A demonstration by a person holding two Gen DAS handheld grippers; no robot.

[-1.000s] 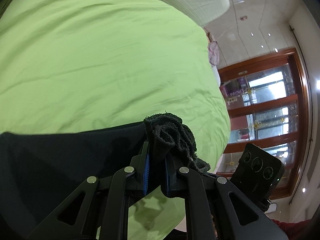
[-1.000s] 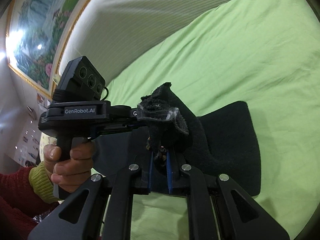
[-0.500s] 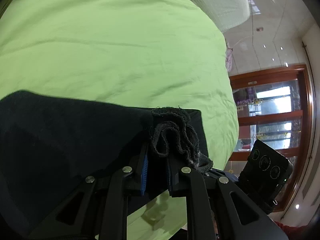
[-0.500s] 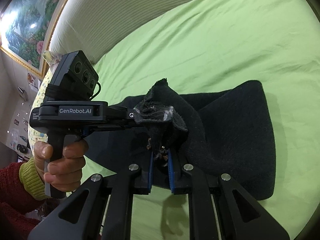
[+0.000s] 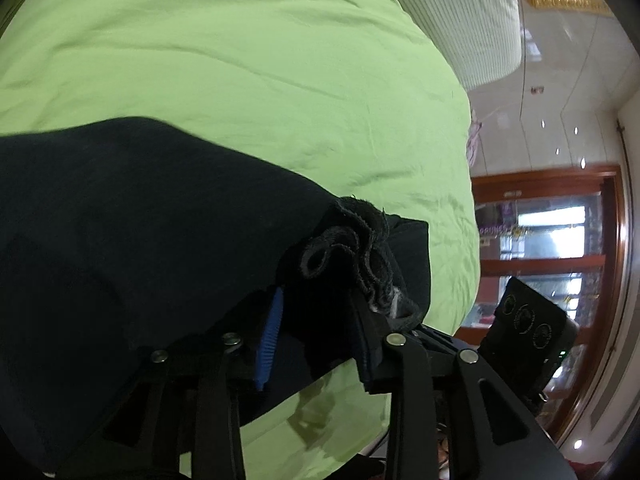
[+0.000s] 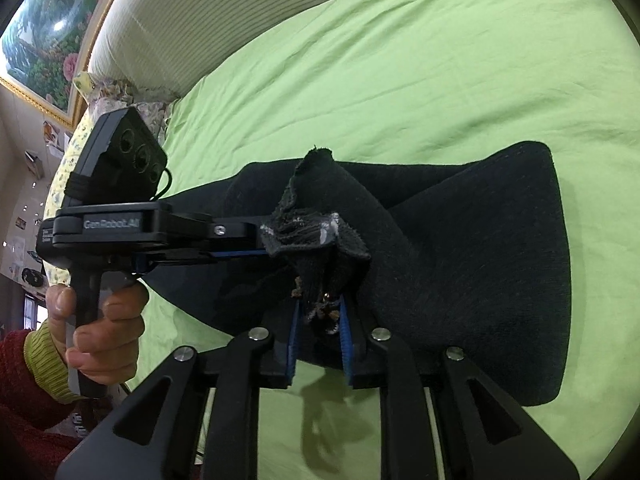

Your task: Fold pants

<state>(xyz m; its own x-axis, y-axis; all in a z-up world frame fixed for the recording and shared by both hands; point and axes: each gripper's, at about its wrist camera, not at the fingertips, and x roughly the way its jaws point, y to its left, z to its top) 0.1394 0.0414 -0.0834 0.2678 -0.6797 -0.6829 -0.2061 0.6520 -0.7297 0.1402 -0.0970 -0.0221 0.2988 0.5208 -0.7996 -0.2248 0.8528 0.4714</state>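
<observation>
Pants (image 6: 472, 264) now down flat on green bed (image 6: 400, 60), not up in air like before. Left gripper (image 5: 316, 316) and right gripper (image 6: 318, 336) both opening, cloth bunch loose between fingers. Fold laid; letting go next, probably.

Two black handheld grippers are showing matte linkage arms pinned with silver screws (image 6: 259, 334) and ribbed blue pads (image 5: 270, 335) lining their fingers. The left gripper (image 6: 256, 248) is bearing white "GenRobot.AI" lettering (image 6: 111, 224), a three-lens camera block (image 6: 120, 160) and a thin black cable. The person's hand (image 6: 100, 332) is wearing a dark red sleeve (image 6: 24, 392) over a yellow-green ribbed cuff (image 6: 42, 354).
</observation>
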